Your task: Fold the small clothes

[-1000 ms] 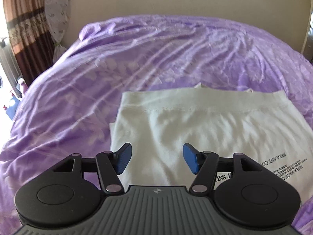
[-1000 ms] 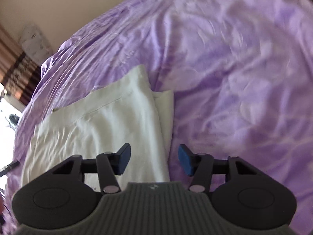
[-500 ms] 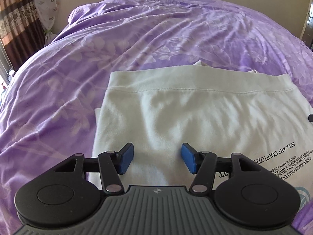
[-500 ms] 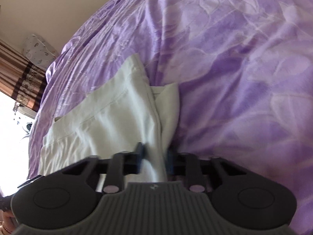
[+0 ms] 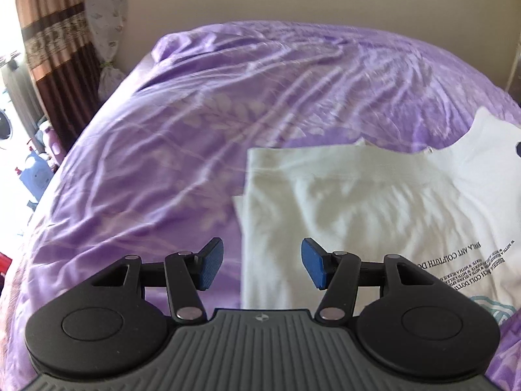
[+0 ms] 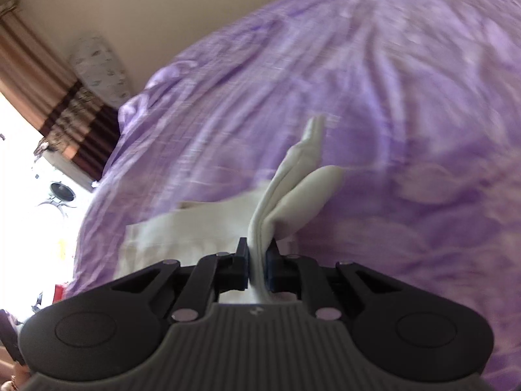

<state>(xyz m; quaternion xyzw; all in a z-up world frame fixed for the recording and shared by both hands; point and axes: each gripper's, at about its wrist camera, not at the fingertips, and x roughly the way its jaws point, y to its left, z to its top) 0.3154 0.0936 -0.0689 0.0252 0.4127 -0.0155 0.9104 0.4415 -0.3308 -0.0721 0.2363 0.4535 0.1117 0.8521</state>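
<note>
A white T-shirt (image 5: 374, 215) with printed text lies partly folded on the purple bedspread (image 5: 202, 137). My left gripper (image 5: 262, 267) is open and empty, just above the shirt's left edge. My right gripper (image 6: 258, 265) is shut on the shirt's right edge (image 6: 286, 192) and holds it lifted, so the cloth stands up in a fold above the jaws. In the left wrist view the shirt's right side (image 5: 488, 143) is raised off the bed.
The purple bedspread (image 6: 407, 97) fills both views. A brown curtain (image 5: 49, 49) and a patterned wrapped object (image 5: 104, 16) stand at the far left by the wall. Small items (image 5: 35, 169) sit on the floor left of the bed.
My right gripper closed on the shirt's right edge and lifted it off the bed. My left gripper shifted left to the shirt's left edge and stayed open.
</note>
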